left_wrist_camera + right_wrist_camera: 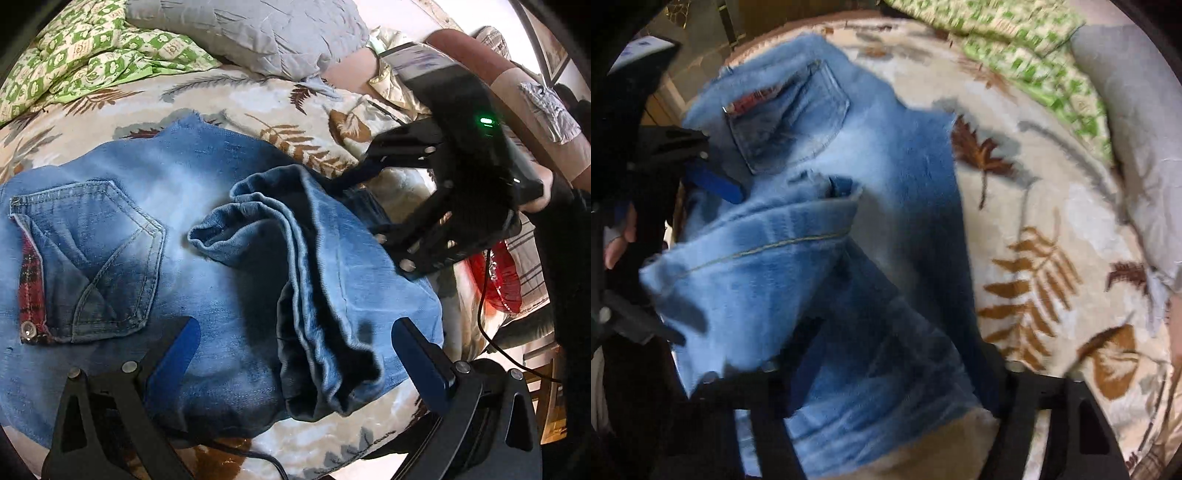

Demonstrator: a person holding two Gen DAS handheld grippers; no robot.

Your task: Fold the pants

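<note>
The left gripper (295, 354) is hovering at the bottom of its own view with its two blue-padded black fingers (177, 354) spread wide apart, closing on nothing; the faded blue denim pants (177, 236) are lying beneath and between them. The right gripper (362, 206) is reaching in from the right of the left view, its black fingers (354, 177) pushing into the folded denim; whether they are pinching the cloth cannot be told. In the right wrist view, which is blurred, the right gripper (886, 373) is sitting at the bottom edge with denim bunching over and between its fingers.

The pants are resting on a cream bedspread printed with brown and grey leaves (258, 99), a rolled leg (295, 258) folding across the seat at centre frame, a stitched back pocket with red plaid lining (88, 258) showing at the left. A green-and-white patterned quilt (74, 48) and a grey pillow (258, 33) are lying along the top of the frame.
</note>
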